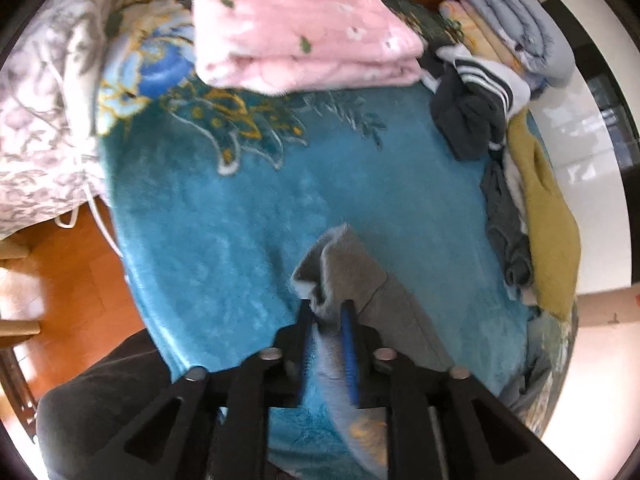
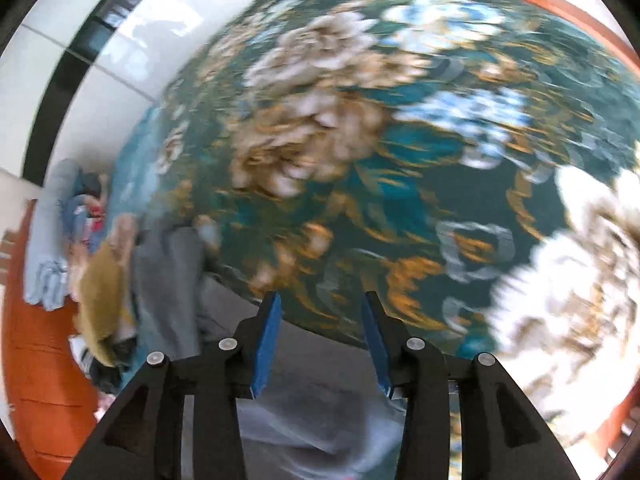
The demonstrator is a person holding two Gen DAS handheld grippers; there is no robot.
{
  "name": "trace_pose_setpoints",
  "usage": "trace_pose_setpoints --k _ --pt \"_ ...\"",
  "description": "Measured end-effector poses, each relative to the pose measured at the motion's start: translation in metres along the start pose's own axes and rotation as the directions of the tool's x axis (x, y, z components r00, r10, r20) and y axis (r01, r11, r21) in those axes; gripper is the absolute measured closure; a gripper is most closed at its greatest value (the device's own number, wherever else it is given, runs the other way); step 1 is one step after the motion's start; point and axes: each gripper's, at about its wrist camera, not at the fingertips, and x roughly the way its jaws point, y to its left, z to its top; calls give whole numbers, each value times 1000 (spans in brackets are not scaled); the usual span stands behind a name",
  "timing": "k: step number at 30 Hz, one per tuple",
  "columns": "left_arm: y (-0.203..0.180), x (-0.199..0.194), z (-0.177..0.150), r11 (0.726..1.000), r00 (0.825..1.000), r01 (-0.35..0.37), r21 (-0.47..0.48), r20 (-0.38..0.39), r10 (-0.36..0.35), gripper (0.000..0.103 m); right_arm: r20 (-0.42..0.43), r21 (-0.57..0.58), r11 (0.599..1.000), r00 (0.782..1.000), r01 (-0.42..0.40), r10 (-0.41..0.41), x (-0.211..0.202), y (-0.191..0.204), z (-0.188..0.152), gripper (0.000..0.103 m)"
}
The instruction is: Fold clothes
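light: bright daylight | blur: right wrist view heavily smeared (left mild) | edges: fisheye-bent

A plush teal blanket [image 1: 240, 208] with blue, white and gold flowers covers the bed. On it lie a folded pink fleece blanket [image 1: 296, 32] with small flowers at the far edge, a grey printed quilt [image 1: 36, 92] at the left, a grey fleece garment [image 1: 360, 276] near the front, and along the right a dark white-striped garment [image 1: 476, 108], a mustard knit piece [image 1: 548, 216] and folded pale blue bedding [image 1: 516, 16].
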Motion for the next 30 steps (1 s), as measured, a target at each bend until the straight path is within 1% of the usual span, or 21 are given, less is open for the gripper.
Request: trace_pose_setpoints --k 2,4,6,7,9,10,11,13,15,16,18,21,22,23,24,25,26,27,30 --pt "-4 -12 -1 1000 1000 16 -7 24 -16 67 -41 -19 997 997 -69 69 33 29 8 60" --pt "-13 -20 -4 1000 999 25 5 40 -25 63 -92 -54 992 990 -113 108 68 62 12 60" --pt "-22 -29 -8 999 998 36 20 53 -38 62 -140 -95 984 981 -148 134 99 93 15 60" --pt "-26 -33 -10 999 997 44 30 58 -46 61 -159 -120 980 977 -161 141 111 108 16 60" --pt "-39 -35 -13 996 996 68 53 60 -72 60 -173 -161 975 977 -152 123 131 126 22 59" --pt "-43 -36 -15 995 995 81 64 59 -85 59 -178 -180 973 978 -144 112 141 134 25 54" --pt "-48 -37 -17 993 993 94 76 57 -99 57 -176 -185 975 981 -120 88 152 139 30 46" --pt "-57 -38 -21 988 991 113 101 53 -119 55 -161 -152 984 985 -92 67 168 139 40 43" --pt "-68 -34 -25 985 991 124 123 40 -130 53 -176 -67 990 979 -120 107 187 132 48 39" --pt "-72 -29 -26 983 991 126 130 31 -131 53 -193 -32 990 973 -136 127 194 130 49 38" --pt "-79 -22 -29 982 992 124 141 8 -126 53 -200 12 989 969 -147 147 204 127 50 37" --pt "-87 -10 -34 981 993 120 156 -28 -117 53 -183 61 982 966 -176 185 207 127 50 36" --pt "-89 -7 -35 980 993 119 160 -38 -115 53 -197 73 978 958 -196 207 208 128 49 42" --pt "-90 -4 -37 980 993 118 163 -44 -112 53 -217 84 972 948 -220 234 209 131 48 68" --pt "-91 -2 -38 979 992 118 165 -51 -111 53 -236 96 965 936 -244 260 210 134 46 81" --pt "-92 0 -39 979 992 118 167 -58 -110 53 -251 89 964 931 -250 265 210 139 44 92" --pt "-93 3 -40 978 992 120 169 -65 -110 53 -262 73 962 926 -263 273 208 146 41 95" --pt "-93 4 -40 978 991 121 170 -70 -111 53 -265 60 958 920 -282 287 206 151 39 96" --pt "-93 4 -40 977 991 125 171 -71 -114 53 -227 29 921 895 -387 383 181 172 38 97"
